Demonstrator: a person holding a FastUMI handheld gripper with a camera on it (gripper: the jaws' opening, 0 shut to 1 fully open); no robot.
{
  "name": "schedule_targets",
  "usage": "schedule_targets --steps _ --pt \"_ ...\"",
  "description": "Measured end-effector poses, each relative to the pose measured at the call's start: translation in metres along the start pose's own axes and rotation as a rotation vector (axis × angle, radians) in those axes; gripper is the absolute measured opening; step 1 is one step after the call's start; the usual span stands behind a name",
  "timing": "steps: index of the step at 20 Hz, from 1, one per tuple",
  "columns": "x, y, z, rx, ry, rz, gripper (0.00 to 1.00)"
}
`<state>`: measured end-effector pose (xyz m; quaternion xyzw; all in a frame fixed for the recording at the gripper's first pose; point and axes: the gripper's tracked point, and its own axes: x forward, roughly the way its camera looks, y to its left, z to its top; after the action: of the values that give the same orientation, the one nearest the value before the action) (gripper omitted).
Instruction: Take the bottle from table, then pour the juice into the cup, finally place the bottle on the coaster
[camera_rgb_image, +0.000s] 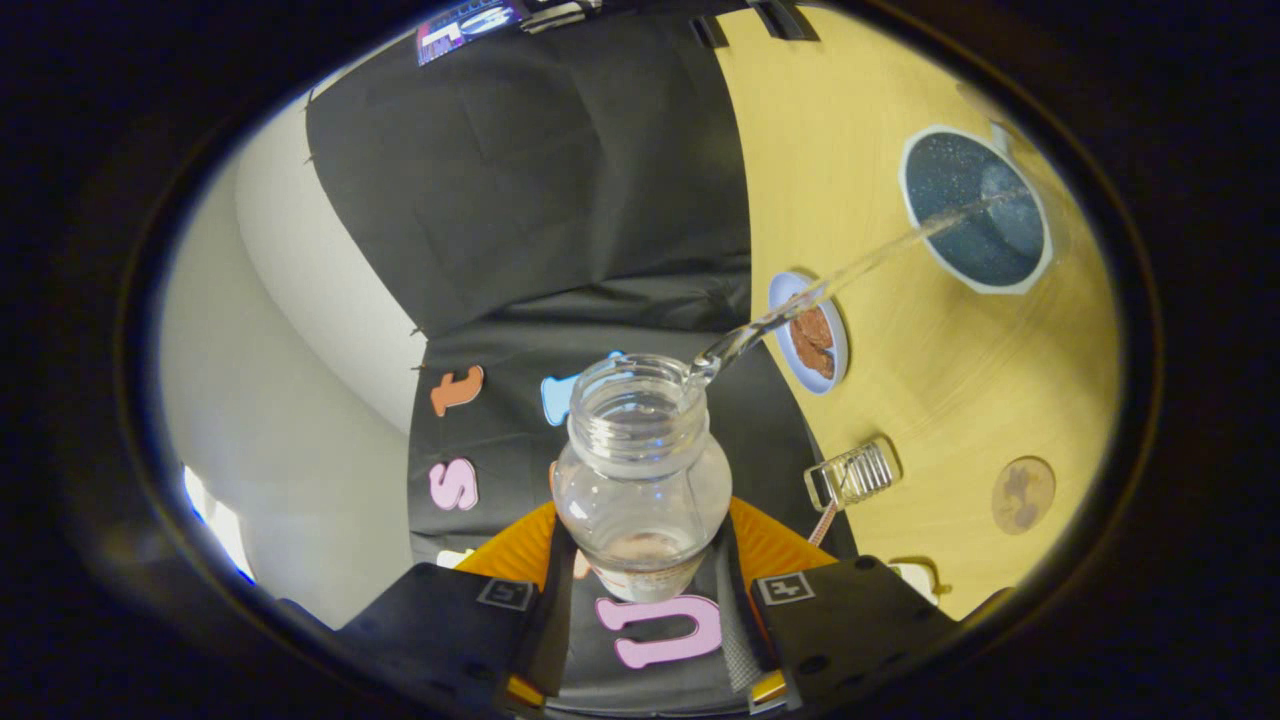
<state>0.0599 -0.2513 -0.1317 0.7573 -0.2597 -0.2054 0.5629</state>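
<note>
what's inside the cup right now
A clear stream from the bottle, held between the gripper fingers, runs into the cup. Its dark speckled inside shows, with a glint where the stream lands. How full it is cannot be told.

Hand-held gripper (640, 560): blocky finger mounts bearing square tag markings; visible screw holes.

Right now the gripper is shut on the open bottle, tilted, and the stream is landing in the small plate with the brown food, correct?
Not quite. In the gripper view the gripper is shut on the open clear bottle, tilted, but the stream arcs over the small plate with brown food and lands in the dark blue cup on the yellow table.
</note>
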Motion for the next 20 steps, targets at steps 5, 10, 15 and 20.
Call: schedule_targets --steps 5,10,15,20 --pt "0.002 0.009 0.004 0.037 -0.017 0.021 0.65" --pt "0.002 0.017 0.006 0.070 -0.029 0.041 0.65" --pt "0.001 0.020 0.008 0.105 -0.039 0.050 0.65" --pt "0.004 0.024 0.005 0.131 -0.050 0.065 0.65"
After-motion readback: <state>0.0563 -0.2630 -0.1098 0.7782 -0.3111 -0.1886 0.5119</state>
